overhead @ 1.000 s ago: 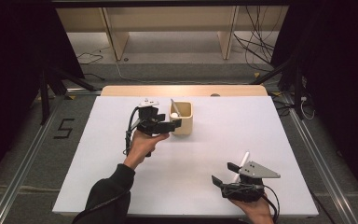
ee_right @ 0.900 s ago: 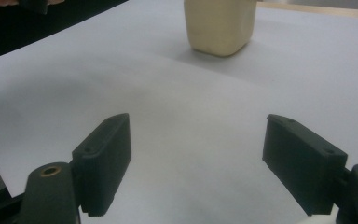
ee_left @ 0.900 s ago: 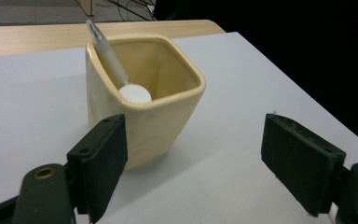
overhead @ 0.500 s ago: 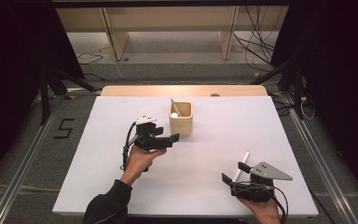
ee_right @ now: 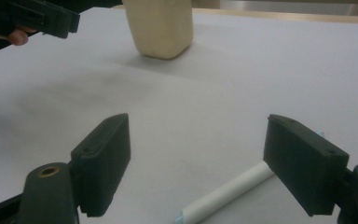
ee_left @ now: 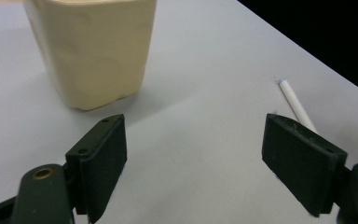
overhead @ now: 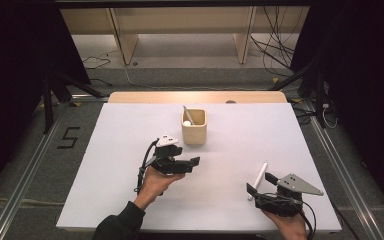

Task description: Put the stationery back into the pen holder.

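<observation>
A cream cup (overhead: 194, 126) stands upright near the table's far middle, with a grey-handled utensil (overhead: 187, 115) and a white ball inside. A white pen-like stick (overhead: 259, 179) lies flat at the front right. My left gripper (overhead: 196, 162) hovers just below and left of the cup, open and empty; its own view shows the cup (ee_left: 91, 49) ahead left and the stick (ee_left: 297, 105) beyond its right jaw. My right gripper (overhead: 260, 183) is open near the front edge, jaws either side of the stick's (ee_right: 227, 196) near end without touching it; the cup (ee_right: 159, 27) stands far ahead.
The white table (overhead: 130, 125) has a wooden strip along its far edge. Dark floor with metal rails flanks both sides, and a "5" mark (overhead: 68, 138) lies on the floor at the left. Cables and shelf legs stand behind the table.
My left gripper has drawn back from the cup towards the person and stands open. The right gripper has shifted slightly towards the front right beside the stick.
</observation>
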`<state>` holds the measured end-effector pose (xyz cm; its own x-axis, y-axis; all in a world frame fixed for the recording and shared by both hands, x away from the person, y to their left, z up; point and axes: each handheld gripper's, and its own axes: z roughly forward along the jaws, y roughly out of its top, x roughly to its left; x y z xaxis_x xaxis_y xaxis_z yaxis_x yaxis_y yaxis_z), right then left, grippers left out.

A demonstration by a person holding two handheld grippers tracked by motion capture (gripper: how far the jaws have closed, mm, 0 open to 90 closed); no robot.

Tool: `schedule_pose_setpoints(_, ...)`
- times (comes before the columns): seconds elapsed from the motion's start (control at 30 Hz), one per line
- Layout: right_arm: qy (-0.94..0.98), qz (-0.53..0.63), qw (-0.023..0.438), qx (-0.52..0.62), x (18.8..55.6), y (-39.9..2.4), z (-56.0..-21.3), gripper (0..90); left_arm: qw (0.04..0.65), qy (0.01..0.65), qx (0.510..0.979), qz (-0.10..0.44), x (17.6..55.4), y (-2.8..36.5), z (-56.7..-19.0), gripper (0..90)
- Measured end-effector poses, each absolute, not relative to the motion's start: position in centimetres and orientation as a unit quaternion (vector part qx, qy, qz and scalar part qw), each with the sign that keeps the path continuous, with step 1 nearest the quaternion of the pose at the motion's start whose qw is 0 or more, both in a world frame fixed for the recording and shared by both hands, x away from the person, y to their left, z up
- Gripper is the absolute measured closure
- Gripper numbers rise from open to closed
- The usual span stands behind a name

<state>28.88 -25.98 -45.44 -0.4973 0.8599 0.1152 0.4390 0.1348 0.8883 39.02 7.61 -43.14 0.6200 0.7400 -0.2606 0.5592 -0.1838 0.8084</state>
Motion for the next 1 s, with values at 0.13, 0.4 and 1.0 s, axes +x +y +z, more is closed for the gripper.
schedule_pose_setpoints(0.13, 0.714, 0.477, 0.226, 0.460, 28.9, -26.4, -45.5, 23.5, 0.475, 0.418, 0.768, 0.095, 38.4, 6.8, -43.4, 21.6)
schedule_pose_setpoints(0.4, 0.709, 0.465, 0.241, 0.472, 29.0, -27.0, -45.6, 23.4, 0.475, 0.413, 0.771, 0.096, 37.8, 5.7, -43.9, 21.3)
schedule_pose_setpoints(1.0, 0.706, 0.459, 0.243, 0.482, 29.2, -27.5, -45.6, 22.9, 0.460, 0.382, 0.798, 0.074, 35.9, 1.3, -45.5, 20.2)
